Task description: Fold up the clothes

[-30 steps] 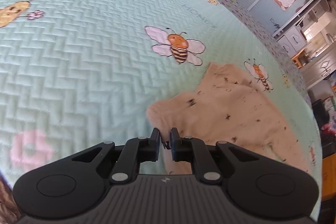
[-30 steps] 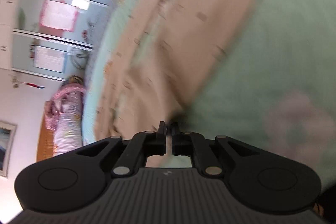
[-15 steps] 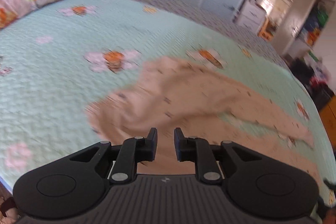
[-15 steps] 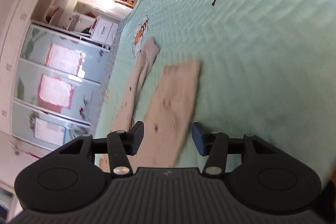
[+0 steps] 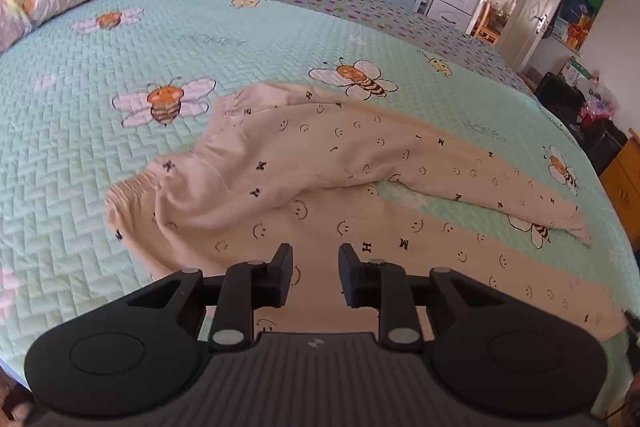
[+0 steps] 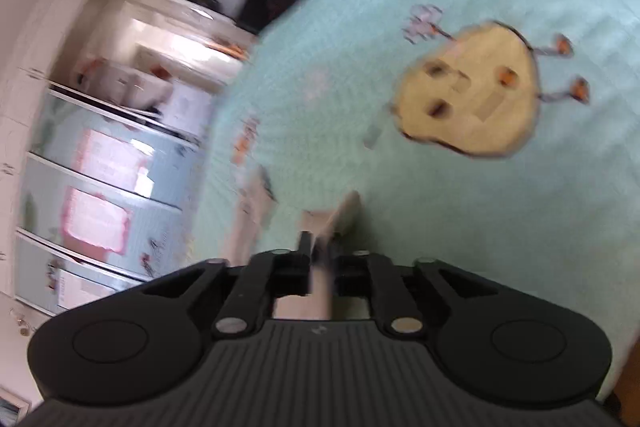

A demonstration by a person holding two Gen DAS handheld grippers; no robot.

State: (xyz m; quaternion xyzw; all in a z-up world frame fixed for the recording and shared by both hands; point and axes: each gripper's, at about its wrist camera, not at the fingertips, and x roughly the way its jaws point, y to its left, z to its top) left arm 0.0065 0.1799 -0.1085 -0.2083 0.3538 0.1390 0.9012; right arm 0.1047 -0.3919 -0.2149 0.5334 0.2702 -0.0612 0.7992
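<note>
Now the left gripper (image 5: 312,273) hangs spread above the trousers (image 5: 320,163), right gripper (image 6: 322,259) pinching a trouser cuff (image 6: 328,223).

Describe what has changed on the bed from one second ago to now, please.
The left gripper let go of the beige pants; its jaws have just been opening and now stand apart above the cloth. The right gripper, wide open half a second ago, has just been closing on a pant leg end. The pants stayed flat on the green bedspread.

Counted one pair of beige smiley-print cotton trousers (image 5: 320,163) — two black two-finger grippers (image 5: 312,269) (image 6: 322,259) — one mint quilted bedspread (image 5: 100,131).
</note>
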